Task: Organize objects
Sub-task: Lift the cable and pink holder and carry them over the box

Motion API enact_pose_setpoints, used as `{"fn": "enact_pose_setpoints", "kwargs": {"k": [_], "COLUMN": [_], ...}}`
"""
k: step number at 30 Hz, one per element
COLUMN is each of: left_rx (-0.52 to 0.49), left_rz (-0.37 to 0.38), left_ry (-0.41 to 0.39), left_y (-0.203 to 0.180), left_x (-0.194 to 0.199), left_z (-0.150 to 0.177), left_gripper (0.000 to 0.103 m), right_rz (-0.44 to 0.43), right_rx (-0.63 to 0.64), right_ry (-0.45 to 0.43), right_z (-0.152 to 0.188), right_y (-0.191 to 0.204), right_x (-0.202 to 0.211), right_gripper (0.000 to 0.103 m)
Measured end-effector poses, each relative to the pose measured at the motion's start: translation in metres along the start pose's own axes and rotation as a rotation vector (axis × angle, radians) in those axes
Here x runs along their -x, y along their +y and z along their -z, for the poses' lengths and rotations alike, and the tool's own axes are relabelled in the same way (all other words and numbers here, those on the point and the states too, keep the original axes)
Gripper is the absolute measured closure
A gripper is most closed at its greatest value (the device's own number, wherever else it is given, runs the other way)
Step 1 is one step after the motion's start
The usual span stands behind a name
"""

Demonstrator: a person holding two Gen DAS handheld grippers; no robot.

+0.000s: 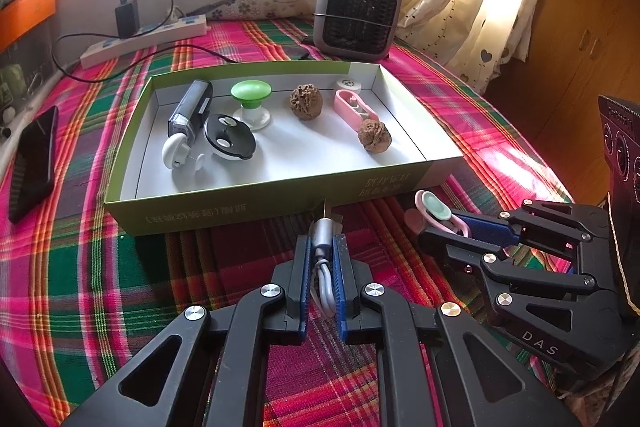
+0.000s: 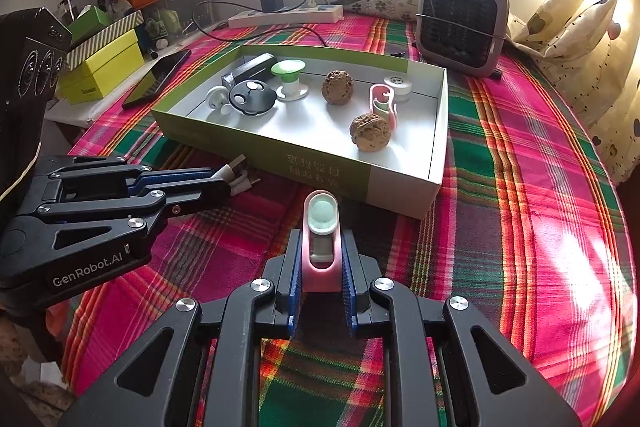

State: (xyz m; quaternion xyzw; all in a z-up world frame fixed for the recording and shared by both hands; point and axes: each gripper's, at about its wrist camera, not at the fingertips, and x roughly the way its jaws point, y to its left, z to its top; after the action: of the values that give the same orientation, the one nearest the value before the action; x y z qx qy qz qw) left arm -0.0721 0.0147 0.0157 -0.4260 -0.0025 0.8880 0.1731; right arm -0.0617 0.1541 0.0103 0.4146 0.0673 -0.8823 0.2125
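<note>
A green-sided box (image 1: 256,205) (image 2: 320,163) with a white inside lies on the plaid cloth. It holds two walnuts (image 1: 306,101) (image 2: 370,131), a pink clip (image 1: 354,105), a green-topped knob (image 1: 251,93), a black round gadget (image 1: 230,137) and a black device (image 1: 192,111). My left gripper (image 1: 323,247) (image 2: 224,183) is shut on a grey coiled cable (image 1: 325,251) (image 2: 236,173) just in front of the box. My right gripper (image 2: 322,247) (image 1: 452,223) is shut on a pink clip with a mint pad (image 2: 321,223) (image 1: 436,209), near the box's front right corner.
A small grey heater (image 1: 356,15) (image 2: 460,19) stands behind the box. A power strip with a charger (image 1: 144,37) (image 2: 286,15) lies at the back left. A black phone (image 1: 34,163) (image 2: 158,77) lies left of the box. Yellow boxes (image 2: 100,71) sit off the cloth's left edge.
</note>
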Motion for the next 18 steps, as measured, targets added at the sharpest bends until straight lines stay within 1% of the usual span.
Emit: {"fn": "enact_pose_setpoints", "kwargs": {"k": [10,18], "left_rx": [-0.015,-0.012], "left_rz": [0.007,0.009], "left_ry": [-0.040,-0.062], "left_y": [-0.007,-0.007], "left_x": [0.013,0.011], "left_z": [-0.011,-0.029], "left_gripper": [0.094,0.094], "right_rz": [-0.031,-0.009], "right_rx": [-0.031,-0.033], "right_ry": [-0.038,-0.075], "right_z": [-0.009,-0.025], "right_y": [-0.005,-0.011], "right_x": [0.015,0.025], "right_gripper": [0.085,0.085]}}
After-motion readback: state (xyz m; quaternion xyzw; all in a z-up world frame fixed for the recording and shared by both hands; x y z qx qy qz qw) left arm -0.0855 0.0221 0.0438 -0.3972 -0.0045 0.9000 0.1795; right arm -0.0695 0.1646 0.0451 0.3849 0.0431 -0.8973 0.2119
